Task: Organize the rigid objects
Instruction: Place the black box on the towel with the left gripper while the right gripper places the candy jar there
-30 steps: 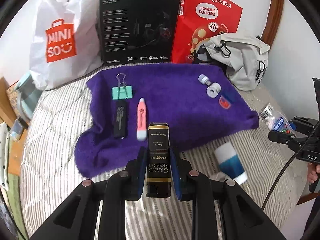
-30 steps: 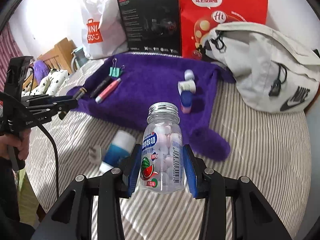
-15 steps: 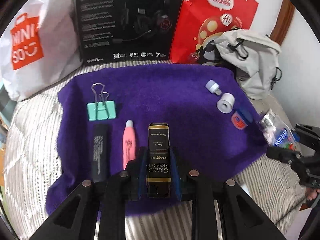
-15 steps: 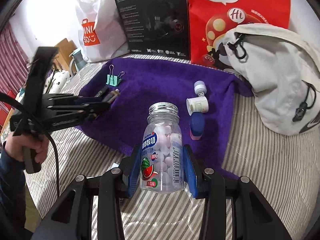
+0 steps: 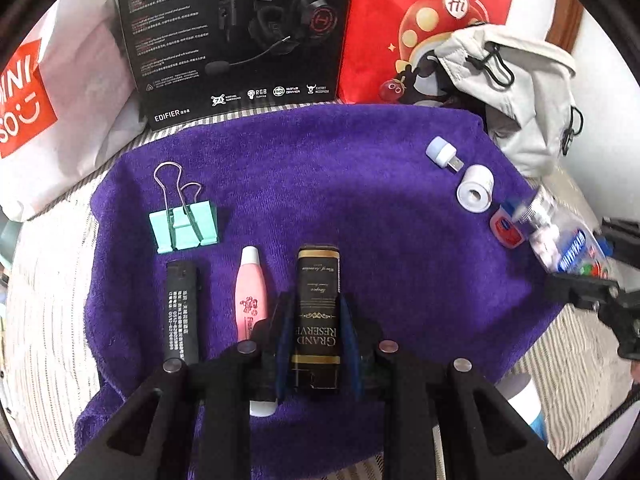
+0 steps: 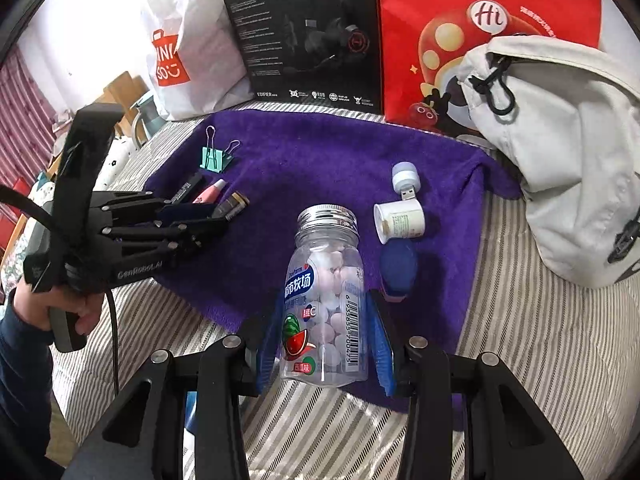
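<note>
My left gripper is shut on a black and gold box, held low over the purple towel beside a pink tube, a black stick and a green binder clip. My right gripper is shut on a clear candy bottle with a metal lid, over the towel's near edge. Just past the bottle lie a blue-capped jar, a white roll and a small USB light. The left gripper shows at left there.
A white shopping bag, a black headset box, a red paper bag and a grey backpack stand along the back. A blue and white cup lies on the striped bedding at right. A hand holds the left tool.
Both grippers moved forward over the towel, each still holding its item. The left one now hovers beside the pink tube; the right one neared the blue-capped jar.
</note>
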Demonstrator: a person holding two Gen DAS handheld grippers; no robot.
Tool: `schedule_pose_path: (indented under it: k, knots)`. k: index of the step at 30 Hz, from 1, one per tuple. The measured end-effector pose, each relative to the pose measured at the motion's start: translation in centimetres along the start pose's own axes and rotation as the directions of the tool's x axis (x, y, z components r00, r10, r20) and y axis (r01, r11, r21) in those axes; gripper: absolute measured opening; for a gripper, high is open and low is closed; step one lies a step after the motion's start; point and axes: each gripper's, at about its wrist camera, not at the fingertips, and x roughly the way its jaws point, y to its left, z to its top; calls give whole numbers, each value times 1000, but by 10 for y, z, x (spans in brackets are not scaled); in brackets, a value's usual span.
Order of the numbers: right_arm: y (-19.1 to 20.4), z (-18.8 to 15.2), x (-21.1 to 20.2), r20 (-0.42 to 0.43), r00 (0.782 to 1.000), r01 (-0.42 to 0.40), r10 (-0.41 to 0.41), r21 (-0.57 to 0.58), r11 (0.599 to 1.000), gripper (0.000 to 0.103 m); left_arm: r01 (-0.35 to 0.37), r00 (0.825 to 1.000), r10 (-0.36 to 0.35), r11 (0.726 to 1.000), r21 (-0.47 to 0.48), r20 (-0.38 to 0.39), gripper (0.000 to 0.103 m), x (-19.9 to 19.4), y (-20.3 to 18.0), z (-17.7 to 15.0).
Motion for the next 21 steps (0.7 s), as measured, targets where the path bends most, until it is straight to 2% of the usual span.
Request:
schedule_pose_path:
  k: [3,5,8,11,14,16,18,21]
  knots:
    - [2,3,5,-9,1000,3,-3,-14,1000,41,21,1000,-21,1000,4,11,34,-3,-1,-5]
    - [2,5,9,-15,1000,10,-11,-19,1000,41,30,999,-30,1000,-7,11,46,-4,0,-8]
    - [0,9,14,-24,1000,11,-11,-19,1000,41,-6,1000,6,1000,-15,29,58,-11,4,-15]
    - [1,13,19,-33,999,18,-19,-33,999,41,-59,997,60,998,-36,45,59,-23,13,-22]
    - [2,17,26,-40,999,23,-25,-45,999,41,-36,998,40,997,-71,55,61,-34,24,-26]
    - [3,18,31,-49,998,36,-39,-50,998,41,-58,996,63,995,-78,56,67,-41,28,-28]
    - [5,21,37,-53,997,48,-51,-57,997,41,-101,993,106,992,-78,60,68,-48,31,-31]
    - [8,22,46,-67,995,64,-69,-69,996,41,-90,993,96,992,-93,66,68,-55,37,-35]
